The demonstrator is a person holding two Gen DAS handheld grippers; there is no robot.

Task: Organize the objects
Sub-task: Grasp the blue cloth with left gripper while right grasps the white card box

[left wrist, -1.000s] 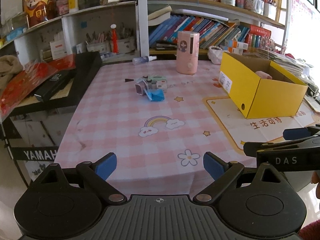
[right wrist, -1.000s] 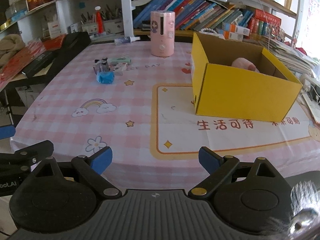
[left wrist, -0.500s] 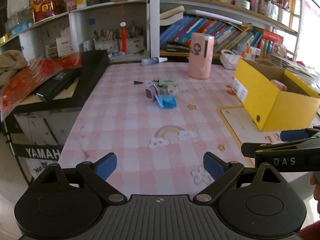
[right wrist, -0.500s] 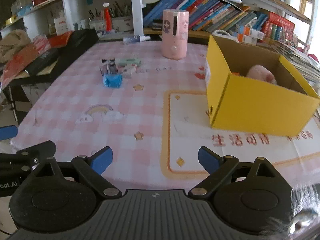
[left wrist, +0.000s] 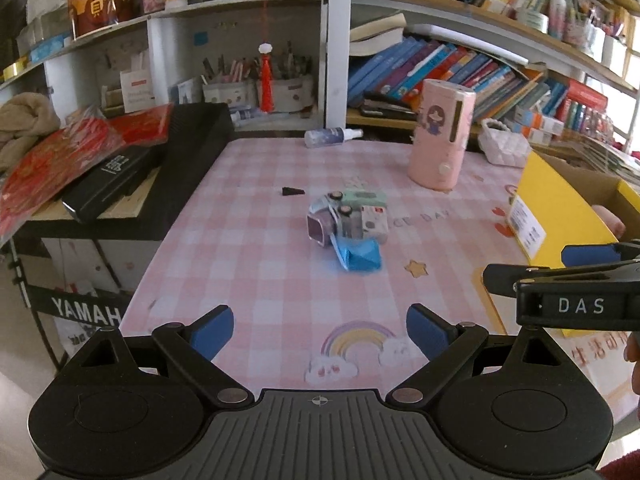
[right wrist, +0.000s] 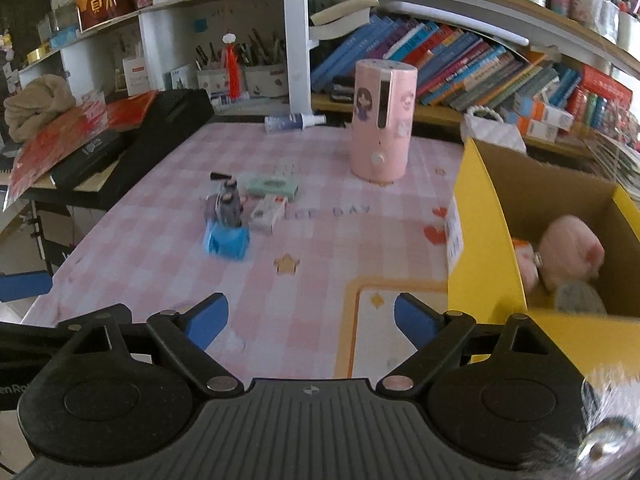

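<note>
Both grippers had closed in on the small clutter (left wrist: 349, 227) since the earlier frames; it loomed larger in each view. Left gripper (left wrist: 320, 330) and right gripper (right wrist: 311, 321) hung over the near worktop (left wrist: 248, 264), jaws wide apart, nothing between them. Clutter lay left of the yellow box (right wrist: 486, 248), near the worktop's middle. I judged this the approach step; next I'd reach further and pick one piece for the box.

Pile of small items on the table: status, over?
Left gripper and right gripper open, empty. Pile untouched, mid-table. Yellow box on the right. Path clear.
</note>
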